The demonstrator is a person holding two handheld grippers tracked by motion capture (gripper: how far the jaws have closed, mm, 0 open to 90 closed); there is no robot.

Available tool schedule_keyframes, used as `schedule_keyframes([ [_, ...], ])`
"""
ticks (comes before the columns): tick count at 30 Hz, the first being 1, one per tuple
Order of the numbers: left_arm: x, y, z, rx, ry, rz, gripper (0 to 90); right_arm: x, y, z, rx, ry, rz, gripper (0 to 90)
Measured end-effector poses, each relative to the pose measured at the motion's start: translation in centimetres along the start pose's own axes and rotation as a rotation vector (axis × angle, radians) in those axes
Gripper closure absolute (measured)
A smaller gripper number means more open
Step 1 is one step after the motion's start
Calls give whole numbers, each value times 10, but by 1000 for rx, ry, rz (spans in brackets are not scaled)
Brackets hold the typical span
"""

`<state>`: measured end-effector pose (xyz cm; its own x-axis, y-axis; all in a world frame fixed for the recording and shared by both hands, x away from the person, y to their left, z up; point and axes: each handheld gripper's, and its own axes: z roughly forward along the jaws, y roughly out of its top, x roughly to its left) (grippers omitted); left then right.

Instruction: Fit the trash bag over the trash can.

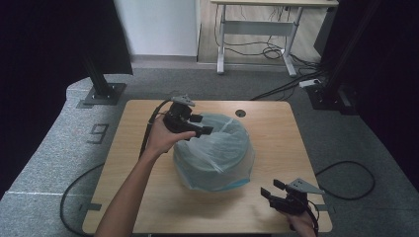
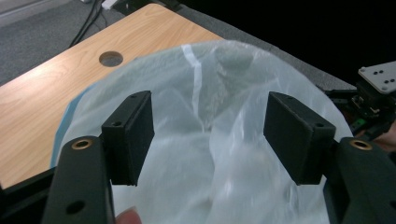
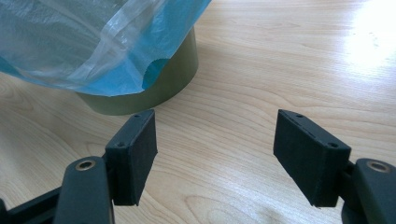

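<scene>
Work: a thin plastic bag [image 1: 215,148] is being fitted as a liner over a round olive bin [image 3: 154,84].
Bin: it is stood mid-table [image 1: 148,197]; its olive wall is seen bare below the bag's edge in the right gripper view.
Bag: it is draped over the bin's top and pulled part-way down the sides; the film is loose and wrinkled, and a blue hem hangs on the near side.
Left gripper [image 1: 200,129]: it is held over the far left rim of the bin, jaws apart, with film seen beyond them and nothing pinched.
Right gripper [image 1: 272,190]: it is kept low at the near right corner of the table, apart from the bin, jaws wide and empty.
Done: the bag is judged opened and laid over the mouth.
Left: the liner is judged still to be pushed inside and the edge drawn down evenly all round.
</scene>
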<state>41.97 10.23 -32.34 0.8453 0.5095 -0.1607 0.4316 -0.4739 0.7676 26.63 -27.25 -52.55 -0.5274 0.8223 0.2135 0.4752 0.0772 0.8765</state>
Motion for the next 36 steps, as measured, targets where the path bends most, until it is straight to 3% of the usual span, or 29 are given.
schedule_keyframes([
  [6, 4, 17, 28, 58, -9, -4, 332, -3, -1, -4, -3, -10, 8, 296],
  [9, 8, 26, 42, 108, 13, -8, 333, -3, -2, -5, -2, -10, 9, 296],
  [13, 12, 33, 53, 137, 21, -18, 336, -4, -2, -7, -6, -12, 15, 297],
  [18, 19, 35, 71, 215, 38, -38, 339, -6, -2, -10, -12, -15, 20, 297],
  [23, 24, 33, 85, 283, 31, -66, 346, -6, -1, -11, -11, -12, 18, 297],
  [27, 25, 31, 94, 329, 29, -66, 348, -6, -1, -11, -9, -10, 17, 298],
  [32, 23, 31, 95, 322, 31, -57, 350, -7, -1, -11, -7, -10, 18, 298],
  [36, 20, 32, 85, 266, 40, -47, 352, -7, -2, -11, -5, -10, 17, 297],
])
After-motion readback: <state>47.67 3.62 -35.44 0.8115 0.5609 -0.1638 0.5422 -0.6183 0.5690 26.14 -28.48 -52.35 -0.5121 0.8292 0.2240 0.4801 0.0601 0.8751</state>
